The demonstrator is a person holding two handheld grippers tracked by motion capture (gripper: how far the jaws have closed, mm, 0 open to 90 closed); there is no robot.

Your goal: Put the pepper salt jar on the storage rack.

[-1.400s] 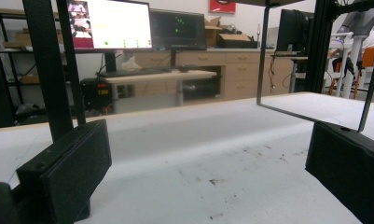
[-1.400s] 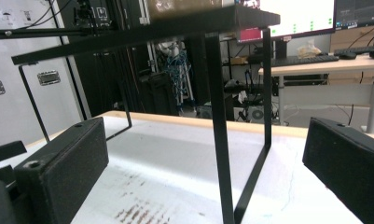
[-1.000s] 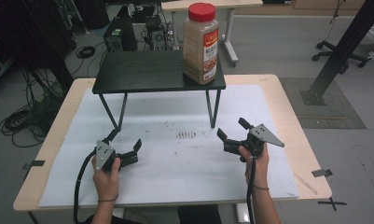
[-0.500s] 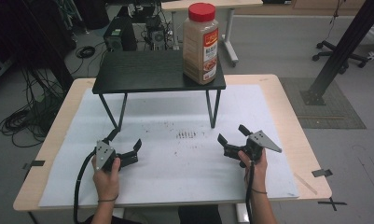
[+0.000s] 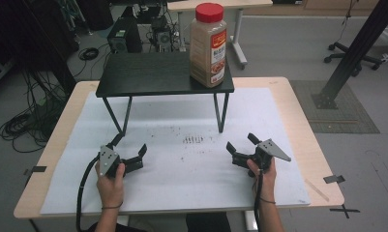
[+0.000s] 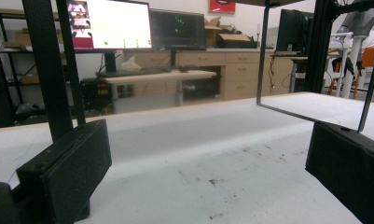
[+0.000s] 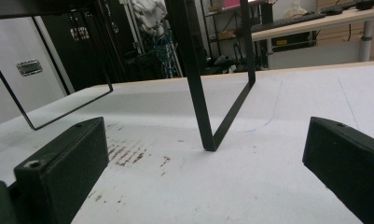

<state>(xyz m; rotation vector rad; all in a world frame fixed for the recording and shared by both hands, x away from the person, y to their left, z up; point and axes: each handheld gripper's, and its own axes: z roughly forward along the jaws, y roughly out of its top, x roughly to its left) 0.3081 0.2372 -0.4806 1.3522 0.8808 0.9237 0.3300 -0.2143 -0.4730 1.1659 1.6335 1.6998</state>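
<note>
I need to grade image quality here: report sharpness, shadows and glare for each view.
High view: even light, sharp, a soft shadow under the black stand on the white sheet. Left gripper view: near jaws soft-edged, the bright monitor washed out. Right gripper view: near jaws slightly blurred, the stand's leg crisp, no glare.

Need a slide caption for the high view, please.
Both open grippers, left and right, rest on the table before the spice jar.

Each gripper is a black handheld unit with two black, block-shaped jaws. The left gripper (image 5: pixel 129 153) carries a small grey plate on top and trails a thick black cable. The right gripper (image 5: pixel 242 144) bears a grey three-cornered plate and a thin black cable. Both forearms are bare.
</note>
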